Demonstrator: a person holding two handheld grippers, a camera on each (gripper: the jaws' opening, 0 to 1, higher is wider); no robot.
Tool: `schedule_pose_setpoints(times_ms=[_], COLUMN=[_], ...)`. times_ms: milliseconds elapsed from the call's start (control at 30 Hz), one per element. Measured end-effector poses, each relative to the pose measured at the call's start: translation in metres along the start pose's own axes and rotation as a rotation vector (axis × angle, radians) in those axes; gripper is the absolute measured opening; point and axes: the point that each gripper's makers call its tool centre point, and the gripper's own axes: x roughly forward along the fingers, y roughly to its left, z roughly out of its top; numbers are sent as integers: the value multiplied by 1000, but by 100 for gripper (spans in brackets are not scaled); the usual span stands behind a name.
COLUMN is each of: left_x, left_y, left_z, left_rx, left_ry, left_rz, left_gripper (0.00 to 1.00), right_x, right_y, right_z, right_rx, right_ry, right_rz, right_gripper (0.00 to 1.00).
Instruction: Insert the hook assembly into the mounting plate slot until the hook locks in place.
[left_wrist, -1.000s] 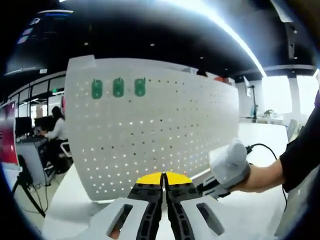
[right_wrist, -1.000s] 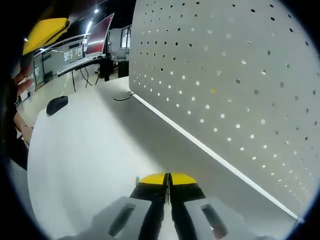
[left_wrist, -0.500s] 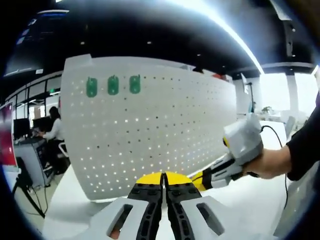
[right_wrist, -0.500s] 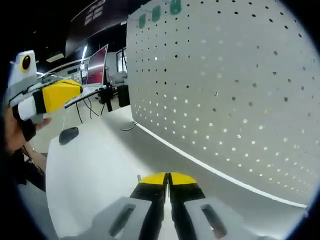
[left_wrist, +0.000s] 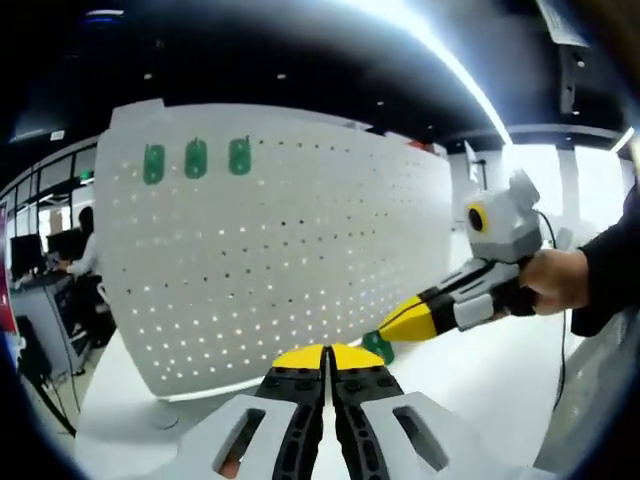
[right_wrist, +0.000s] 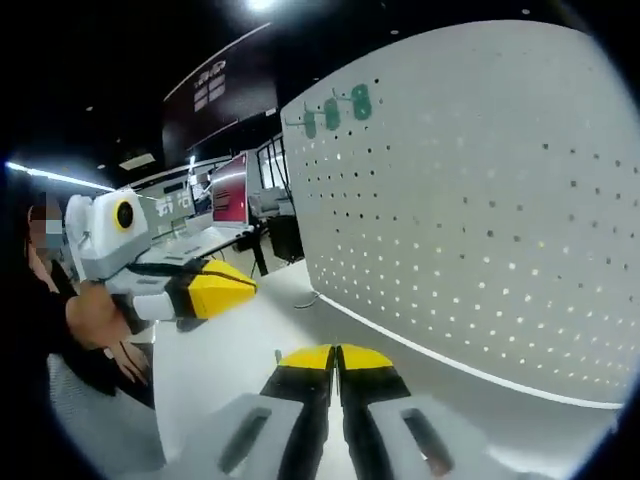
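A white pegboard mounting plate (left_wrist: 300, 260) stands upright on the white table (left_wrist: 490, 400). Three green hooks (left_wrist: 196, 157) hang in a row near its top left corner. They also show high up on the plate (right_wrist: 480, 220) as green hooks (right_wrist: 334, 112) in the right gripper view. A small green piece (left_wrist: 377, 347) lies on the table by the plate's foot. My left gripper (left_wrist: 325, 352) is shut and holds nothing. My right gripper (right_wrist: 337, 352) is shut and empty too. It enters the left gripper view as the right gripper (left_wrist: 388, 331), just above the green piece. The left gripper (right_wrist: 250, 288) also shows.
A hand (left_wrist: 555, 280) and dark sleeve hold the right gripper. Desks with monitors (right_wrist: 230, 190) and a seated person (left_wrist: 85, 250) are in the background left of the plate. The table (right_wrist: 230, 350) runs on in front of the plate.
Both views have swung. The right gripper has risen and turned its yellow tips toward the plate's foot, where the green piece now shows. The left gripper has come further into the right gripper view.
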Motion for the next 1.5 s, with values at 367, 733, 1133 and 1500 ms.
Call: schedule_pose_setpoints(times_ms=[367,733,1133,1500], left_x=[3,-1,-14,-21], left_y=[-33,-72,-113,-130], left_z=[7,12,15,17], left_rx=[-42,-35,-44,-121], left_ry=[-38,-58,-79,-82], left_rz=[-160,-356,-567,-677], left_gripper=[4,7,8,4], right_x=[-31,-56,-91,-106], right_y=[28,45,58,64], right_z=[14,15,10,16], right_rx=[1,-45,-38,-25], right_ry=[-66,-86,-87,-109], right_rz=[164,268,424,506], right_gripper=[0,0,0,0])
